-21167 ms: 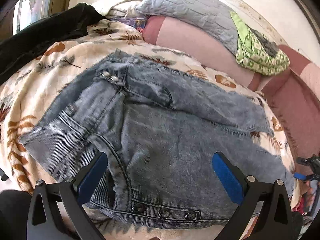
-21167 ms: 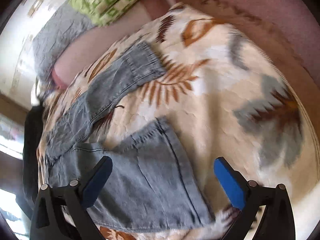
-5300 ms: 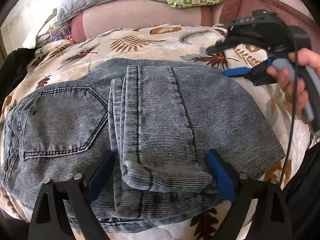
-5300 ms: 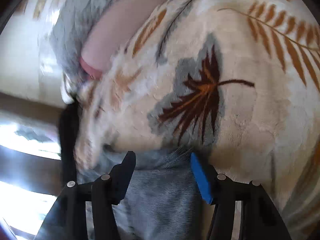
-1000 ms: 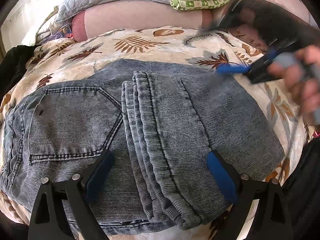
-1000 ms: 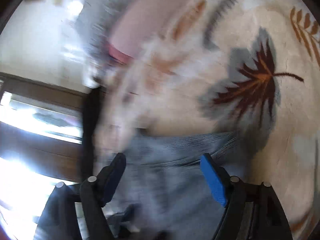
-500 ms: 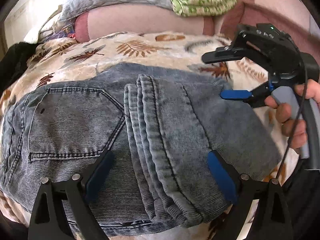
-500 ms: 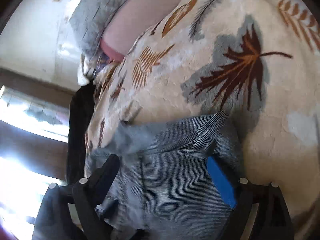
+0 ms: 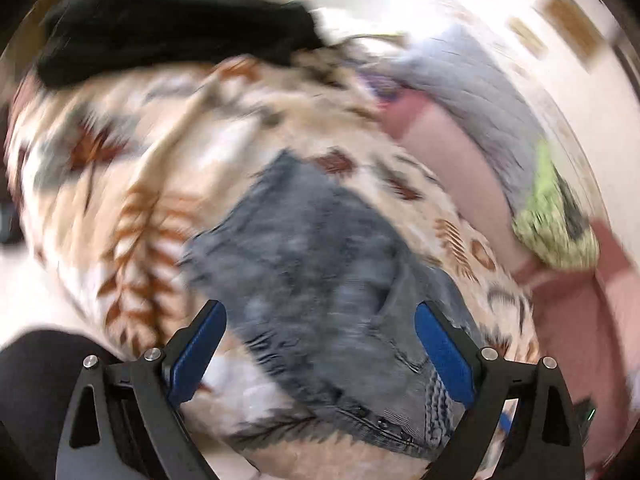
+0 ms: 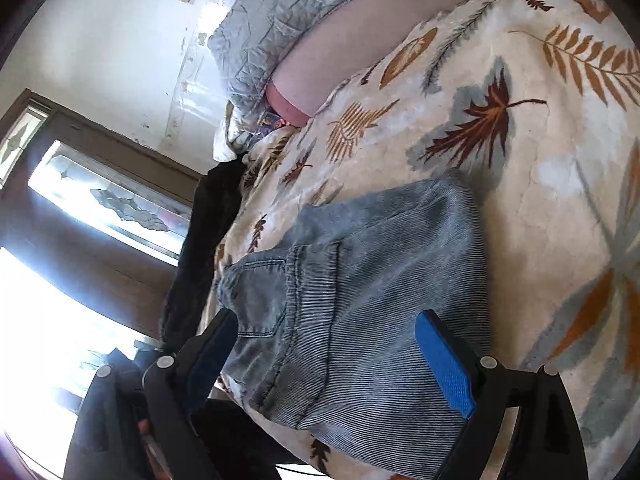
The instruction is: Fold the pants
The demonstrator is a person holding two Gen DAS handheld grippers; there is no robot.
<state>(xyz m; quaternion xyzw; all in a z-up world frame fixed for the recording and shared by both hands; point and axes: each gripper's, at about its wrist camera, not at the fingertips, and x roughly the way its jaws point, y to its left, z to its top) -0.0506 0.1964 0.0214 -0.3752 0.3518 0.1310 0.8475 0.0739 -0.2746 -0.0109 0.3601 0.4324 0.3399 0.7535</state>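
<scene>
Denim, a folded bundle of faded blue-grey ribbed jeans (image 10: 360, 300), lies on the leaf-print bedspread (image 10: 540, 160) mid-frame, running lower left to upper right, framed by the right gripper (image 10: 324, 356), fingers wide and empty, the left gripper (image 9: 320, 348) likewise.

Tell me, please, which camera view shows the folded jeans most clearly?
The right wrist view: the folded jeans appear sharp, back pocket and seams visible, lying on the leaf-print blanket. The left wrist view shows them motion-blurred.

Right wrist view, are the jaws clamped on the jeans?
No, the right gripper has its jaws spread wide, with the folded jeans lying free on the leaf-print blanket.
</scene>
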